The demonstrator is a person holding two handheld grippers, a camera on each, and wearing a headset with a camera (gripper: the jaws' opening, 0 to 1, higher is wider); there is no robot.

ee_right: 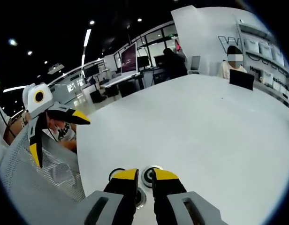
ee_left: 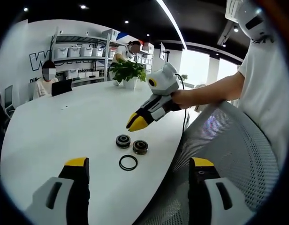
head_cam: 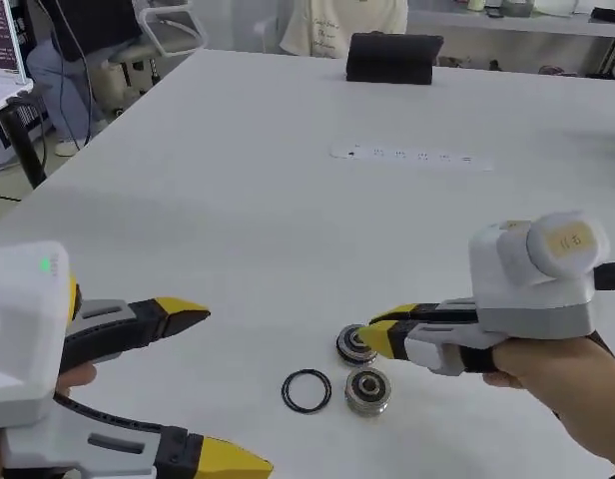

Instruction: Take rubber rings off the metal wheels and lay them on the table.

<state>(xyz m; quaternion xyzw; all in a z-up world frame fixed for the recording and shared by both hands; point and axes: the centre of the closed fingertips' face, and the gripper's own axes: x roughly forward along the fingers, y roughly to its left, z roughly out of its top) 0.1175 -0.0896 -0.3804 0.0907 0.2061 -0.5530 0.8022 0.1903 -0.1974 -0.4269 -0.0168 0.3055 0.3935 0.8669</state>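
In the head view, the left tongs [head_cam: 210, 386] are seen spread wide at the lower left over the white desk [head_cam: 288, 200]. The right tongs [head_cam: 380, 337] are held nearly together at the upper metal wheel [head_cam: 353, 343], though contact cannot be made out. The lower metal wheel [head_cam: 367, 389] lies just beside it, and a loose rubber ring [head_cam: 307, 390] lies flat to its left.

In the left gripper view, the ring [ee_left: 128, 162] is seen lowest, with both wheels just above it.

In the right gripper view, a narrow gap is left between the jaws, nothing is pinched, and one wheel [ee_right: 148, 176] is framed there.
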